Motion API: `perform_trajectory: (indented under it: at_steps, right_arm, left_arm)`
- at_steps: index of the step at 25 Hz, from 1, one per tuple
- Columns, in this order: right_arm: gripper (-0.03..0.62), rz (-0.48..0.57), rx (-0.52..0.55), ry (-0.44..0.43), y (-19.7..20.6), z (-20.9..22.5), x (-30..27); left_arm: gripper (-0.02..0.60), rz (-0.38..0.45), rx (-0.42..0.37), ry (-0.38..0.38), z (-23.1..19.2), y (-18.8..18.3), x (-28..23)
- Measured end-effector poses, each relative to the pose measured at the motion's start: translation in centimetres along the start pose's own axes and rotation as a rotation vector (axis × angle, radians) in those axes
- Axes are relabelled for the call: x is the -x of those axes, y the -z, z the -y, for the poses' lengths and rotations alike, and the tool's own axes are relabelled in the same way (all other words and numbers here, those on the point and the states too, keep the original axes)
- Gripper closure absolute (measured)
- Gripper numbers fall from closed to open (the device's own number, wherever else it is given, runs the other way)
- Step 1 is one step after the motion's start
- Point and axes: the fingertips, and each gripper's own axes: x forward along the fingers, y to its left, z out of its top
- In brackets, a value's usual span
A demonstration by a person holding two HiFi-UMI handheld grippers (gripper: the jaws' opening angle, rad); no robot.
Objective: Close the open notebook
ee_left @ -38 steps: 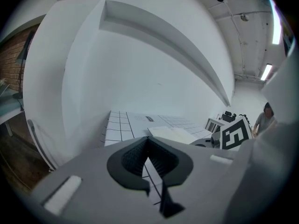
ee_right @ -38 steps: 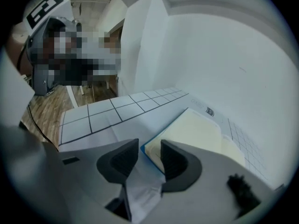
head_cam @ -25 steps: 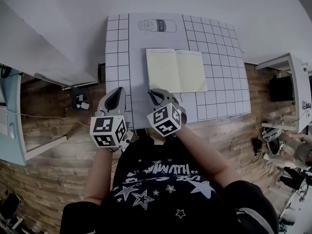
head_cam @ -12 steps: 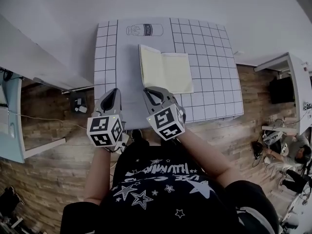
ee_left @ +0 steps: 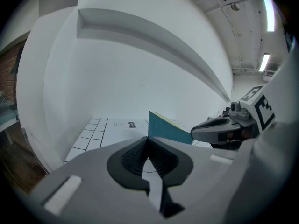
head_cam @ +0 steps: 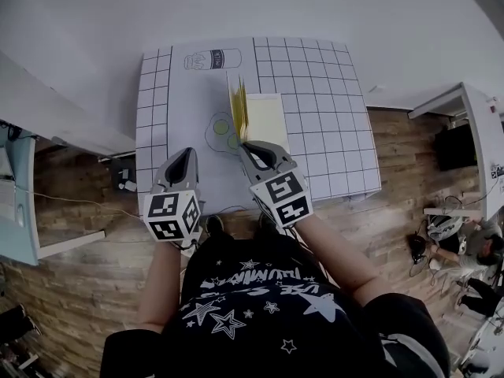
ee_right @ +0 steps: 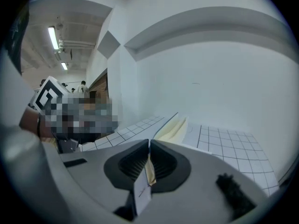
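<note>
Step in hand: mid-close. The right claw (head_cam: 250, 150) is pinched tight on the near edge of the notebook (head_cam: 240, 105), whose left half stands roughly upright, teal cover outward and cream pages fanned. The left claw (head_cam: 183, 157) is closed and empty, just beside. Next, probably: swing that half rightward, lower it, let go. The right half lies flat mid-counter (head_cam: 315, 77).

A lab-like test room: gridded table (head_cam: 315, 85), white partition walls (head_cam: 354, 14), ceiling strip lights (ee_right: 51, 38).
</note>
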Motion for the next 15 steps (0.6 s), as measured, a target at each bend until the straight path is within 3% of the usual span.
perform_trajectory:
  at_steps: [9, 15]
  right_arm:
    - [0.571, -0.059, -0.099, 0.080, 4.7, 6.8, 2.9]
    - [0.571, -0.216, -0.310, 0.089, 11.3, 11.2, 2.5]
  left_arm:
    - [0.572, -0.008, -0.011, -0.003, 3.6, 0.0, -2.0]
    - [0.572, -0.036, -0.011, 0.001, 6.1, 0.9, -3.1]
